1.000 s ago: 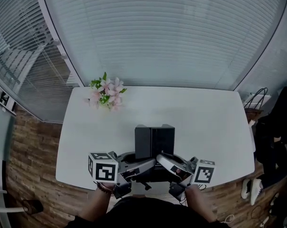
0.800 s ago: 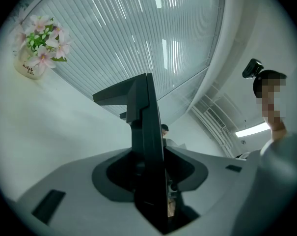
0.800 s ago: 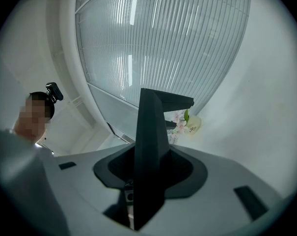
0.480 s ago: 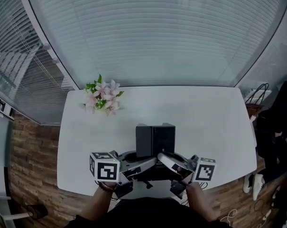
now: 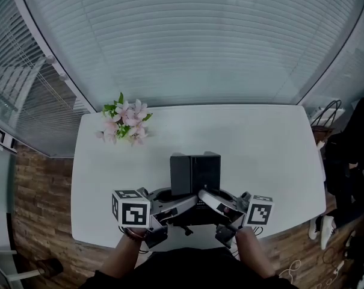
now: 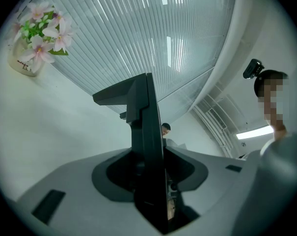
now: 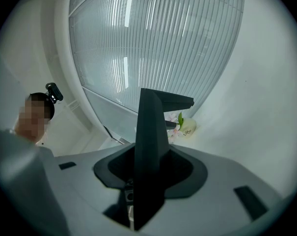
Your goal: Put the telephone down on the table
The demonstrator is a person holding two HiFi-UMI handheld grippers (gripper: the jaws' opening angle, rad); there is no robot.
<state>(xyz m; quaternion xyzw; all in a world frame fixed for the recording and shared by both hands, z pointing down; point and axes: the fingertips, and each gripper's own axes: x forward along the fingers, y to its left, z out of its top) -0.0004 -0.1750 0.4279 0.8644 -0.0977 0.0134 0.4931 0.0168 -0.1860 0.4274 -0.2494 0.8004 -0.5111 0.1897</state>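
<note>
The black telephone [image 5: 195,173], a boxy dark set, is over the near middle of the white table [image 5: 260,155], held from both sides. My left gripper [image 5: 185,205] is shut on its left edge and my right gripper [image 5: 207,198] on its right edge. In the left gripper view the telephone [image 6: 141,112] stands as a dark slab between the grey jaws of the left gripper [image 6: 148,181]. The right gripper view shows the telephone [image 7: 150,127] the same way, clamped in the right gripper [image 7: 148,176]. Whether its base touches the table I cannot tell.
A vase of pink flowers [image 5: 123,118] stands at the table's far left corner, and shows as flowers [image 6: 38,38] and flowers [image 7: 180,124] in the gripper views. Slatted blinds [image 5: 194,41] run behind the table. A bag [image 5: 326,116] and dark clothing [image 5: 350,161] are at the right, on wooden floor.
Both grippers have carried the telephone a little farther in over the table and slightly lower. Their hold on it is unchanged.
</note>
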